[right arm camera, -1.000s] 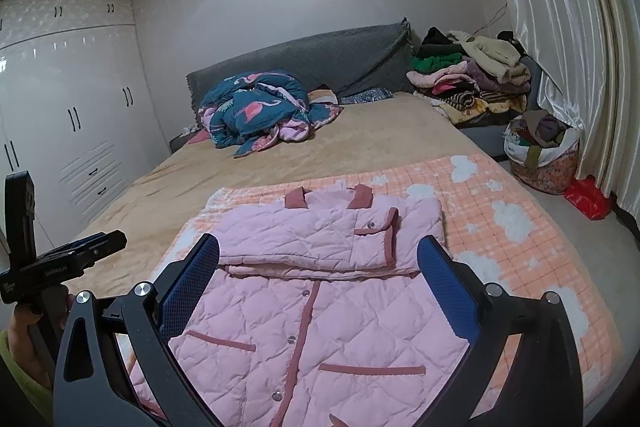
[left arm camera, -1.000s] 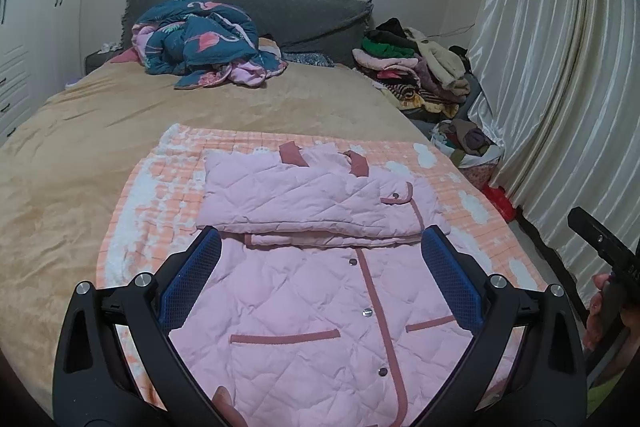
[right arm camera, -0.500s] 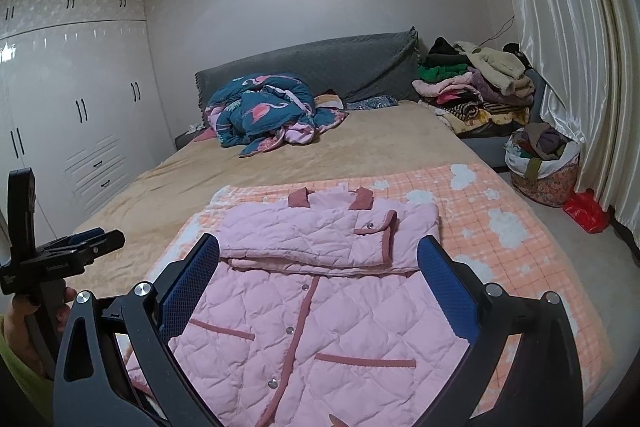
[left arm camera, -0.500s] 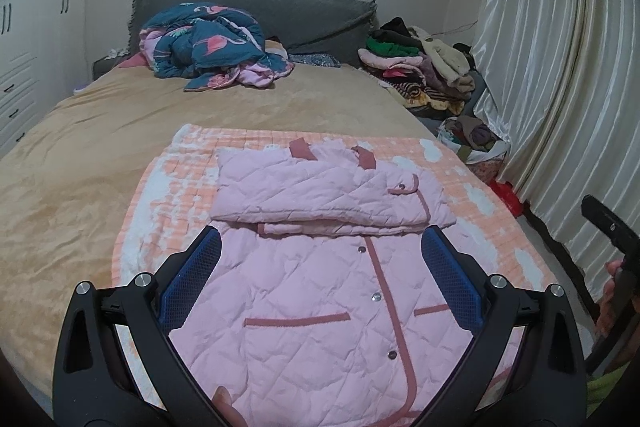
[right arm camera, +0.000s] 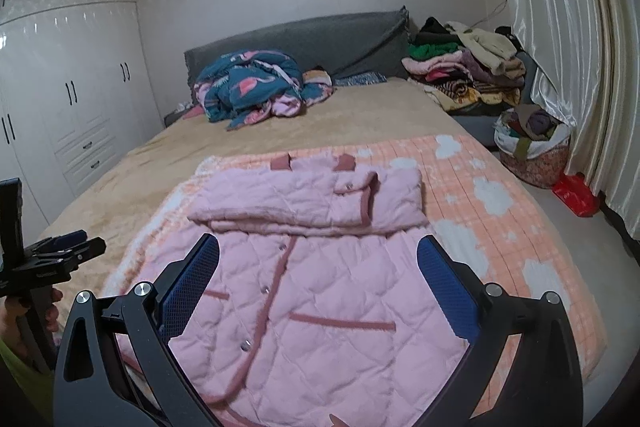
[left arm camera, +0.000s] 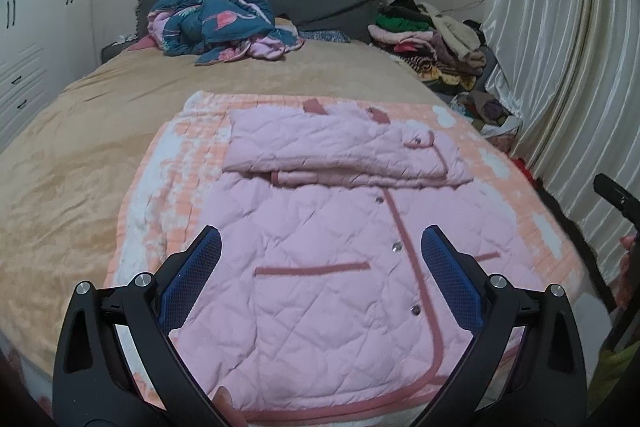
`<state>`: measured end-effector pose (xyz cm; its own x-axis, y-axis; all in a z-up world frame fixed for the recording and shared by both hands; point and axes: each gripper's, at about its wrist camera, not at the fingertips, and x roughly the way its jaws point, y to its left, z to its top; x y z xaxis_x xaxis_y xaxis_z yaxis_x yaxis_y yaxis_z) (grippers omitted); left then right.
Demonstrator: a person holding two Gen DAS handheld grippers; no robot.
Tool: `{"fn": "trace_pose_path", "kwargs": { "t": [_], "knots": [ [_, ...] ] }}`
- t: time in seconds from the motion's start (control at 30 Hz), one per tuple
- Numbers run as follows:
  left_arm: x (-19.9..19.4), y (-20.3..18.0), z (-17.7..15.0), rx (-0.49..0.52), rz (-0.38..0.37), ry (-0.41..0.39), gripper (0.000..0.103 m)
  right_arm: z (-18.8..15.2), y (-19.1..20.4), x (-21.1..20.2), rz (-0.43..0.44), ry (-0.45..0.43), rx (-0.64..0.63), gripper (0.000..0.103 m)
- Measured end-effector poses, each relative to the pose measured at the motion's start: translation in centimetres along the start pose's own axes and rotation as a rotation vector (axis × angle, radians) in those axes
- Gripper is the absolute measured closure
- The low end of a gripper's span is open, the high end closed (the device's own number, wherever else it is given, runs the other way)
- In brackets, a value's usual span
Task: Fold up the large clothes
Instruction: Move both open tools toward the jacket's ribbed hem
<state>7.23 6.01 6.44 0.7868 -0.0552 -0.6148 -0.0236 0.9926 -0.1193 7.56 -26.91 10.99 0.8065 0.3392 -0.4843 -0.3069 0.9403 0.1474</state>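
One pink jacket (left arm camera: 332, 267) on one blanket (left arm camera: 160, 163), one bed (left arm camera: 80, 155).
Two grippers, left (left arm camera: 320, 239) and right (right arm camera: 318, 245), both spread wide, holding nothing; both sleeves folded across the chest.

Both fisheye views look from the foot of the bed (left arm camera: 72, 131) toward the grey headboard (right arm camera: 320, 35), each framed at the bottom by its own wide-spread tongs, the left tongs (left arm camera: 320, 247) and the right tongs (right arm camera: 318, 255). The left wrist camera sits low and close over the pink quilted jacket (left arm camera: 332, 267), angled slightly toward the curtains (left arm camera: 560, 47), with the right tongs' tip showing at its right edge; the right wrist camera stands a little higher, taking in the white wardrobe (right arm camera: 72, 99), with the left tongs at its left edge. The two views share the jacket, the bed and the clothes pile (right arm camera: 468, 67).
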Motion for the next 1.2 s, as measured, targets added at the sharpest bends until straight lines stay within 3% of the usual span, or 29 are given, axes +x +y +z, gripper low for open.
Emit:
{"fn": "trace_pose_path", "kwargs": {
  "t": [0.67,1.2],
  "knots": [
    [2.6,0.2,-4.5,0.034,0.066,0.089,0.009,-6.5,-4.8,1.4,-0.060,0.126,0.039,0.004],
    [4.4,1.9,-6.8,0.022,0.109,0.164,0.009,-9.0,-6.9,1.8,-0.098,0.182,0.060,0.004]
  ]
}}
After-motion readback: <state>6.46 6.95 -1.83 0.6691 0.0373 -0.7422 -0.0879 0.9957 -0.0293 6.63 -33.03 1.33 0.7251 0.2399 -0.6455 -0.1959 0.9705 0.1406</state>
